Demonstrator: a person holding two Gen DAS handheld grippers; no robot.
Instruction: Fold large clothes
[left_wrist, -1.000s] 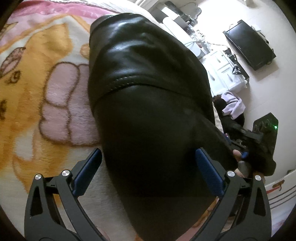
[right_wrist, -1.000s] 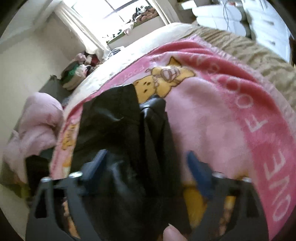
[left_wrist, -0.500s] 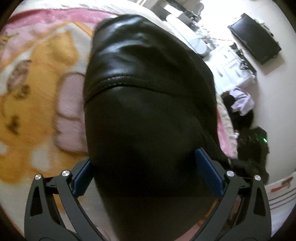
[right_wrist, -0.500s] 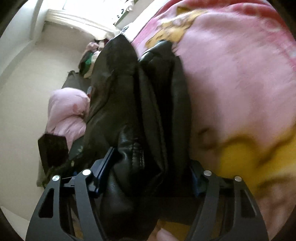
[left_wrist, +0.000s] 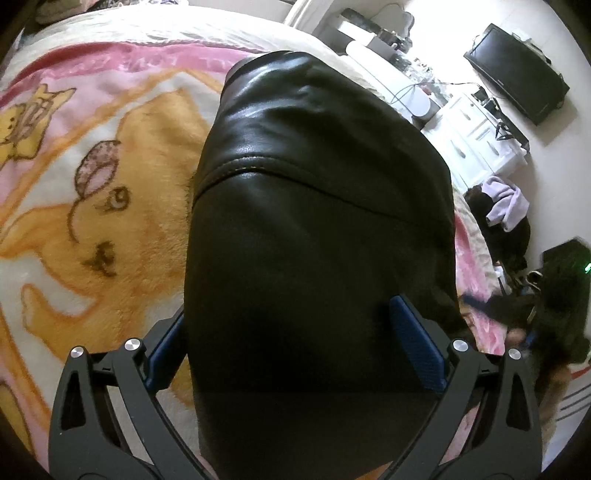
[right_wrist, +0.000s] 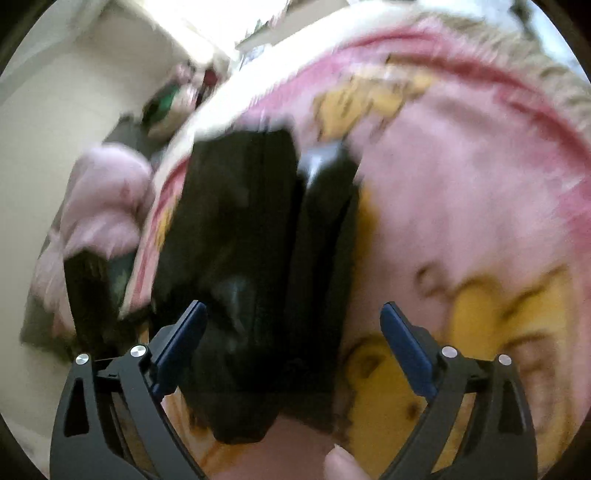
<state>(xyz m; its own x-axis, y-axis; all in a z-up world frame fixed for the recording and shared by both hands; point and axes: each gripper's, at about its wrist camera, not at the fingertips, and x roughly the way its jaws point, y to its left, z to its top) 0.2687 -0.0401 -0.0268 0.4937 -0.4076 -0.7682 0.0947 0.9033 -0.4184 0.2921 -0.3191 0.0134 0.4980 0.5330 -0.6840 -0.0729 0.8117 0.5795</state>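
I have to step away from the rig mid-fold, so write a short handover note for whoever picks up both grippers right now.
Left gripper: jaws wide apart, with the black leather jacket filling the gap between them; no clamp visible.
Right gripper: open, hovering over the jacket's bunched near edge; that view is blurred.
The jacket lies on the pink cartoon blanket on the bed, its layers doubled into a long narrow shape.
Done: lengthwise fold looks made.
Left: probably fold it end to end and flatten it.
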